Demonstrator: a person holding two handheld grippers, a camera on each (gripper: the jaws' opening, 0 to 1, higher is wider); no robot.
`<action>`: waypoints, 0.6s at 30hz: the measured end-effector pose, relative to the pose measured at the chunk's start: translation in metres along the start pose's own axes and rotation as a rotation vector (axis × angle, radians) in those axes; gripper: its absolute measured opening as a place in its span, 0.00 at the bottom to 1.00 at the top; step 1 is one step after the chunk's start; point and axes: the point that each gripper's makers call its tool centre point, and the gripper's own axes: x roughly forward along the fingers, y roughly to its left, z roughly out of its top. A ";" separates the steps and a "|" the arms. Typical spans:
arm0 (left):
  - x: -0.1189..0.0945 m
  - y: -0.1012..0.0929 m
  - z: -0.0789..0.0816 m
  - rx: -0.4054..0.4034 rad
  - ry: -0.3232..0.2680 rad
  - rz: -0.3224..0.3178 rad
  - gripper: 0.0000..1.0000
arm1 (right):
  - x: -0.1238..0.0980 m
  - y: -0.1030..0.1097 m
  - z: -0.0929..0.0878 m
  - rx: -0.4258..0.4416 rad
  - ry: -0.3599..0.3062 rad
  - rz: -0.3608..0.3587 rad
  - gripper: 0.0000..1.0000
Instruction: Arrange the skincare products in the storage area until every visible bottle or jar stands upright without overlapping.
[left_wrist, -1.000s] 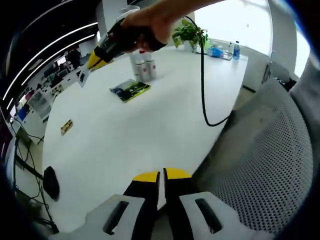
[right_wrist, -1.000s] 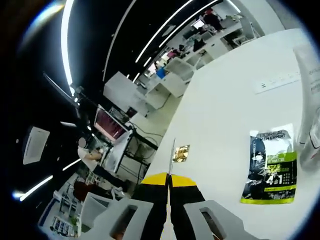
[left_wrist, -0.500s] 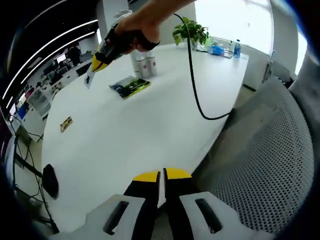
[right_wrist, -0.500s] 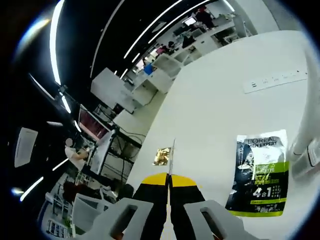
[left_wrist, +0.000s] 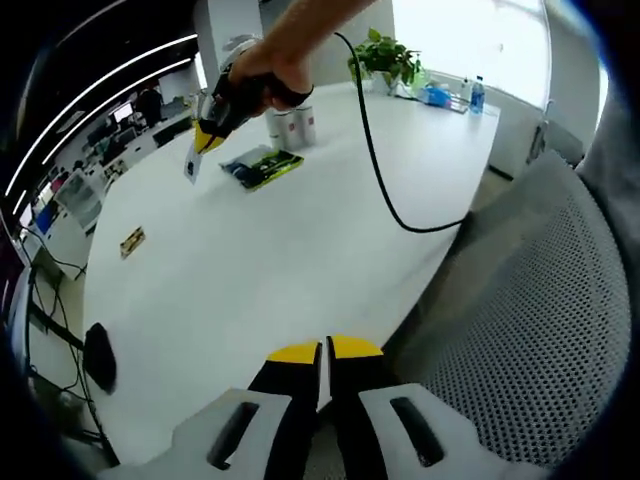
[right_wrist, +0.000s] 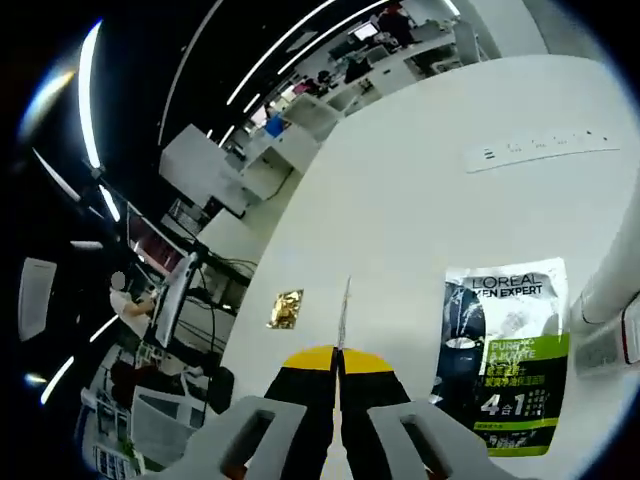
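Two white bottles (left_wrist: 290, 125) stand upright at the far side of the white table (left_wrist: 300, 260). In front of them a green-and-black sachet (left_wrist: 262, 168) lies flat; it reads L'Oreal Men Expert (right_wrist: 505, 350) in the right gripper view. My right gripper (left_wrist: 200, 145), held by a hand, hovers left of that sachet, shut on a thin flat card (left_wrist: 191, 166), which appears edge-on (right_wrist: 344, 310) between its own jaws. My left gripper (left_wrist: 320, 352) is shut at the table's near edge, nothing visible in it. Part of a white bottle (right_wrist: 610, 290) sits at the right rim.
A small gold sachet (left_wrist: 132, 241) lies on the table's left, also gold sachet (right_wrist: 285, 307). A power strip (right_wrist: 550, 150) sits farther out. A potted plant (left_wrist: 385, 60) and blue items stand at the far end. A black cable (left_wrist: 385, 190) hangs. A grey mesh chair (left_wrist: 520, 330) is at right.
The right gripper with its card has dropped lower toward the table, left of the green sachet. The right view now looks more down at the tabletop. The left gripper stays put.
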 end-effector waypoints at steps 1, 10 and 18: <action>0.000 0.000 0.000 -0.002 0.000 0.000 0.00 | 0.002 -0.002 0.000 0.000 0.005 -0.005 0.00; 0.000 0.003 -0.003 -0.016 0.016 0.011 0.00 | 0.012 -0.020 0.003 0.071 0.011 -0.021 0.00; 0.001 0.005 -0.006 -0.026 0.028 0.019 0.00 | 0.022 -0.039 -0.004 0.092 0.050 -0.073 0.00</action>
